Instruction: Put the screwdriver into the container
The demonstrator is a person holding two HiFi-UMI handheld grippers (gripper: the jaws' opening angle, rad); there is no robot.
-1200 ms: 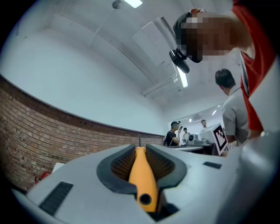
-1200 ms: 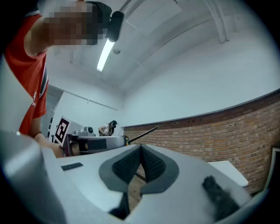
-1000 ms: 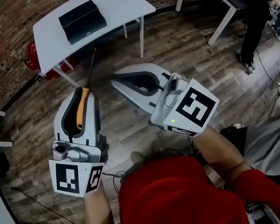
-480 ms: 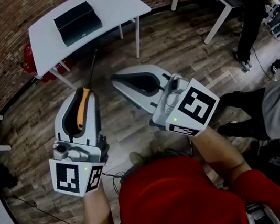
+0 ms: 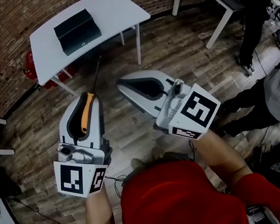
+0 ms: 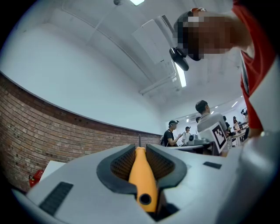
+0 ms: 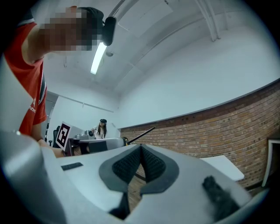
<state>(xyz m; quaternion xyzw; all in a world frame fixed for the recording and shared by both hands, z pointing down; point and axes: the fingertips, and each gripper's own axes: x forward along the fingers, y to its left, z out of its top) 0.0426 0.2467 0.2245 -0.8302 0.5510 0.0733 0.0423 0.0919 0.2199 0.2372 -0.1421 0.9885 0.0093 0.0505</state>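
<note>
Head view: the left gripper (image 5: 85, 97) has its fingers (image 5: 66, 121) clamped on the handle of an orange-handled screwdriver (image 5: 84, 118). The tool's dark metal shaft points toward the white counter (image 5: 112, 7). The black rectangular container (image 5: 77, 31) sits on that counter, well apart from the tool. The right gripper (image 5: 124, 82) is just beside the left one, above the wood-plank floor (image 5: 188, 47).

Left gripper view: the orange handle lies lengthwise between the ribbed pads, gripped from both sides.

Right gripper view: the fingers are pressed together with nothing between them. The screwdriver's shaft shows beyond them, to the left.
</note>
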